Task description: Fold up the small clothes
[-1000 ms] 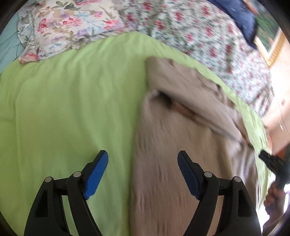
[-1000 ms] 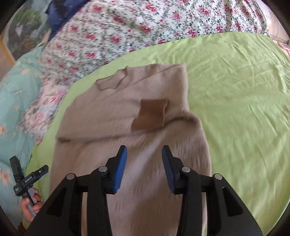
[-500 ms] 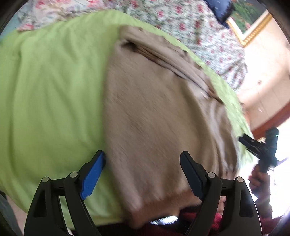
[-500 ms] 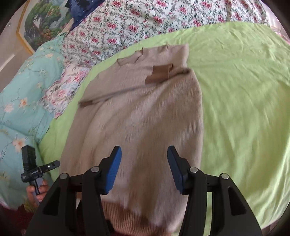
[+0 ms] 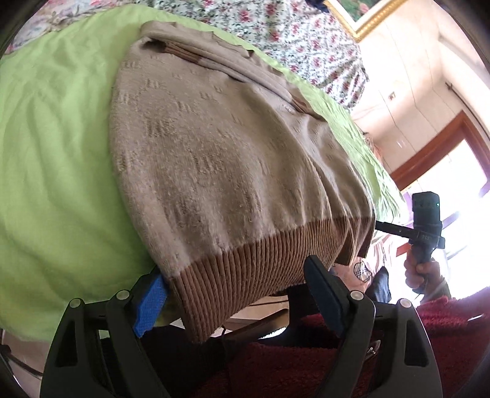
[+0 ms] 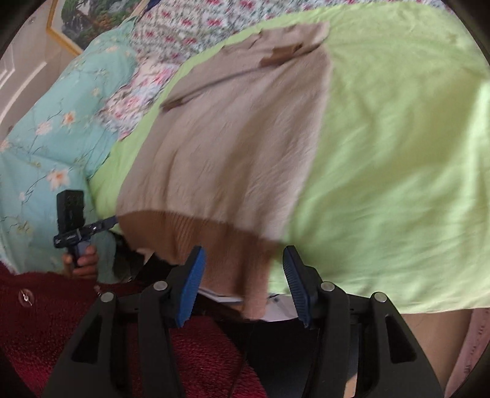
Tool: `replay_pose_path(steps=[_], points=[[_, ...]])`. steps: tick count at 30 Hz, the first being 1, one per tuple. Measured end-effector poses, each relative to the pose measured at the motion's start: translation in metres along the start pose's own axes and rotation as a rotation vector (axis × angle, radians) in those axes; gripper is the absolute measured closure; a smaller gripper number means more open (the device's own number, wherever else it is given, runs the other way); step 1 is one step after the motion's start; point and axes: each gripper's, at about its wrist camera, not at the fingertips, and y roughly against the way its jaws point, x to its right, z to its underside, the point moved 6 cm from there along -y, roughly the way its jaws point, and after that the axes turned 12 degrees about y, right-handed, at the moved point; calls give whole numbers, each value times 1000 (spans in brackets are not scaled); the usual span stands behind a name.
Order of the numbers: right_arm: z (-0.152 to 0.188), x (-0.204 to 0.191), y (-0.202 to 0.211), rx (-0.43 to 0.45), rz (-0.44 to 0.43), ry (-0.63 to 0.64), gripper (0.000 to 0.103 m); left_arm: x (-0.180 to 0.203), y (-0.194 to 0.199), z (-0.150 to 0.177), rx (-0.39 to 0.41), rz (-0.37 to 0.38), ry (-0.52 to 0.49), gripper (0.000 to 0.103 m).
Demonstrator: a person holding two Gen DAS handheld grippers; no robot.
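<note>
Home bedroom. Bed (image 5: 55, 128) spread with a lime-green sheet, floral-print quilt (image 5: 294, 33) bunched along its far edge, light-blue flowered bedding (image 6: 46, 128) at one side. Gold-framed painting (image 6: 82, 27) on the wall behind. Pale panelled wall (image 5: 407, 85) and a wood-trimmed doorway or window (image 5: 444, 147) with bright daylight. Beige knit sweater (image 5: 220, 147) laid out on the bed, hem hanging over the near edge.

Fuzzy knit sweater (image 5: 232, 159) with ribbed hem (image 5: 245, 275), on smooth matt green sheet (image 5: 55, 153)
</note>
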Motion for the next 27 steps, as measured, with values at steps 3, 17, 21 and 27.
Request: replay_pose_path(steps=[3, 17, 21, 27], points=[[-3, -9, -20, 16, -63, 7, 48, 0, -3, 0, -4, 23, -5, 19], [3, 0, -11, 87, -64, -7, 94, -20, 6, -4, 27, -28, 10, 96], [-5, 2, 10, 162, -116, -30, 94, -14, 36, -9, 115, 7, 48, 97], [-39, -12, 54, 323, -210, -14, 94, 11, 95, -37, 282, 68, 39, 97]])
